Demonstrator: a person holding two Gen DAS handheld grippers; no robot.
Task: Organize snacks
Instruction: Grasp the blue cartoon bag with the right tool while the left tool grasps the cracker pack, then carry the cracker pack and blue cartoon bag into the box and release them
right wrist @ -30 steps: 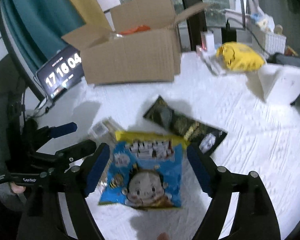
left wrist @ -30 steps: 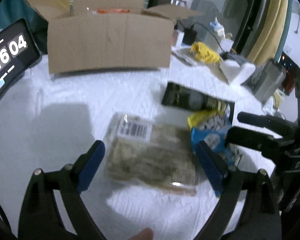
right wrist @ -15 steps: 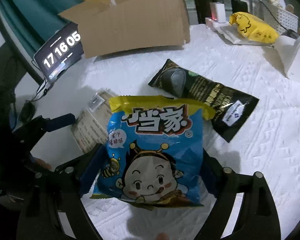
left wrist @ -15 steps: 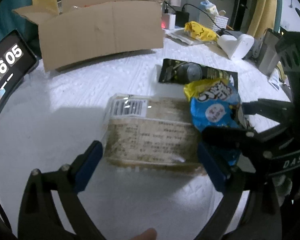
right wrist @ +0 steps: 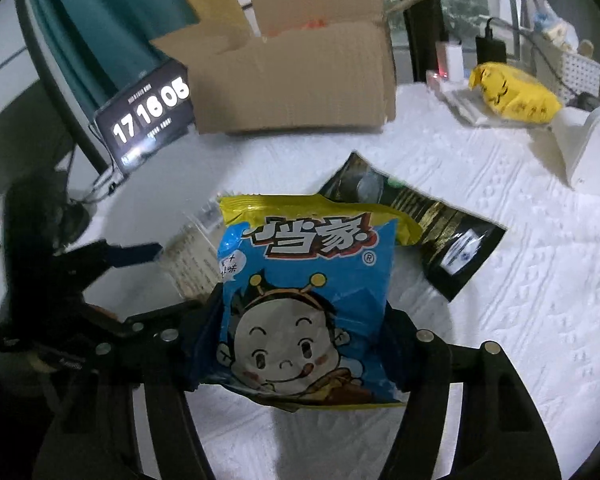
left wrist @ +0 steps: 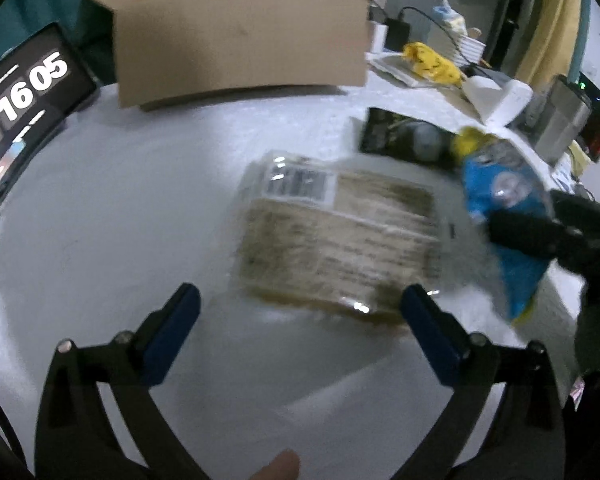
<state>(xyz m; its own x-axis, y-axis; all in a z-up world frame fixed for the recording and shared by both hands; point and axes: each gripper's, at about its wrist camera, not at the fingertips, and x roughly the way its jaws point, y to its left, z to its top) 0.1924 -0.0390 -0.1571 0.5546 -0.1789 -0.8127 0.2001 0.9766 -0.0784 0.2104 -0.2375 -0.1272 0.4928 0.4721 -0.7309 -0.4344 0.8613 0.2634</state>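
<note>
White cloth (right wrist: 520,280) carries everything, with the box (right wrist: 296,84) at the back. Right gripper (right wrist: 300,344), jaws just closing, pinches the blue bag (right wrist: 300,292) in front of the box; puffy foil could slip. Left gripper (left wrist: 300,328), just spread wide and empty, straddles the clear pack (left wrist: 336,236), which may skid.

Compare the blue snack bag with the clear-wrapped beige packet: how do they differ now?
The blue snack bag is opaque with a cartoon face; the beige packet is clear-wrapped with a barcode label. The bag is pinched between the right gripper jaws; the packet lies flat, untouched, ahead of the wide-open left gripper. Both are unopened snacks over the white tablecloth.
</note>
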